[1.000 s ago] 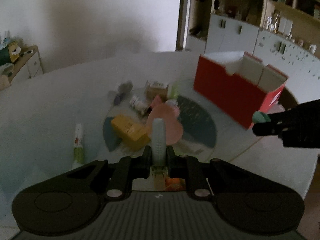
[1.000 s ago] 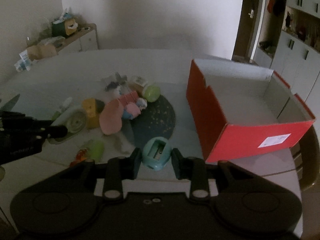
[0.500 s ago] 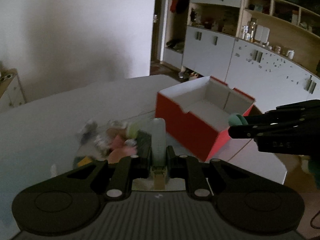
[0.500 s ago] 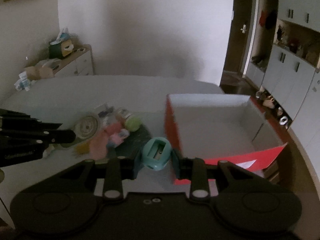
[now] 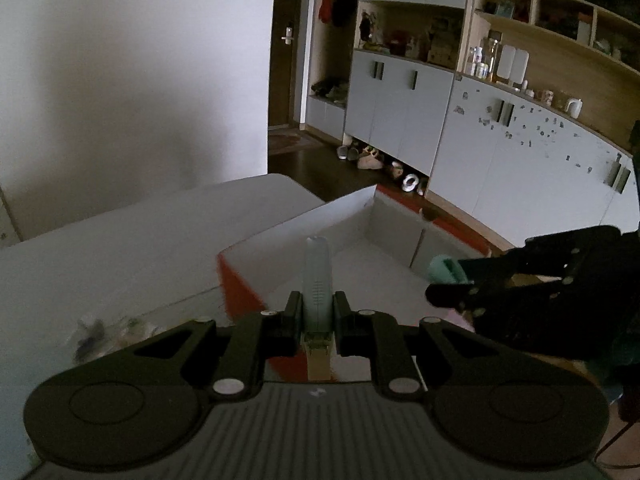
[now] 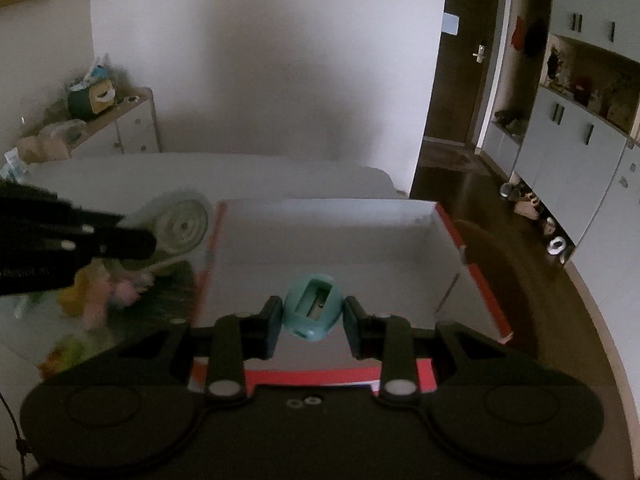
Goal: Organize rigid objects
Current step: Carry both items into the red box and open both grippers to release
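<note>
You have both loads poised at the red box [image 6: 480, 280], which is the landmark for everything here. Your left gripper [image 5: 316, 312] is clamped down tight on a thin, pale round thing, seen edge-on from its own camera; from the right wrist view it shows as a flat disc [image 6: 182, 224] with rings on its face, perhaps a tape measure, though I cannot tell for sure. It hangs just at the box's left wall, above the rim. Your right gripper [image 6: 312, 318] has its jaws partly closed on a small teal sharpener [image 6: 314, 310], slot facing up, held over the near end of the box's open inside. The grip across its sides looks right for a plain release: open and it should drop straight in.

The box inside looks bare as far as both views show, so there is room for both. The heap of mixed small things [image 6: 100, 288] lies on the table [image 6: 280, 168] just left of the box, blurred, waiting for later trips.

My judgement: the disc sits nearer the wall than the middle, so bring it further over the box before letting go, or it may catch the rim and fall outside
</note>
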`<state>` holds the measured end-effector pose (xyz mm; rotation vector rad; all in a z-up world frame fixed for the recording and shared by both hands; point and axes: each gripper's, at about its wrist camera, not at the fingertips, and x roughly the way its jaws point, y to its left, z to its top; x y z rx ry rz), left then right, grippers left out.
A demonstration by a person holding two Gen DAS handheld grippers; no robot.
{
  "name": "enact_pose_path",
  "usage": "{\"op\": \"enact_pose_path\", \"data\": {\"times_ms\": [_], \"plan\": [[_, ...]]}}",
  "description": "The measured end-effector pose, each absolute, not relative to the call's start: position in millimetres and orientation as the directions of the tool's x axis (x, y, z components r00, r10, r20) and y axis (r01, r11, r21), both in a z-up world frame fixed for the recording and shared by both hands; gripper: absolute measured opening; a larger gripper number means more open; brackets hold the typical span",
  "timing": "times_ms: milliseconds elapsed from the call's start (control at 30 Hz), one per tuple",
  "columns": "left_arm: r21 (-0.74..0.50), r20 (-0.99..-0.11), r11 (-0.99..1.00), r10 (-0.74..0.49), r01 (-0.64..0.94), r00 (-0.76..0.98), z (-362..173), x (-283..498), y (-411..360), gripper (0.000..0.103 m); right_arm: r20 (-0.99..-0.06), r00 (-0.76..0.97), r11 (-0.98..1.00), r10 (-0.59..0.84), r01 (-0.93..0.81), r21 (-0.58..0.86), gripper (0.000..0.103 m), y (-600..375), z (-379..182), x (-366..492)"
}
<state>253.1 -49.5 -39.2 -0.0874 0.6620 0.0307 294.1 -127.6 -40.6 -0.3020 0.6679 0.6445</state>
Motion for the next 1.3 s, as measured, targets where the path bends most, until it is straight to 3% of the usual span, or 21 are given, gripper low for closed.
{"op": "enact_pose_path", "data": {"times_ms": [533,1300], "plan": [[-0.061,-0.751,0.992,0.026,-0.108,0.66,-99,376,-86,0.015,-0.79,0.453,0.683,0.413,-0.728,-0.06,0.032,-135,-103,401],[-0.129,-0.909,0.98,-0.056,-0.151,0.413,-162,452,-86,0.015,-0.901,0.292,0.629,0.321,-0.777,-0.028,0.032,-122,-143,434]]}}
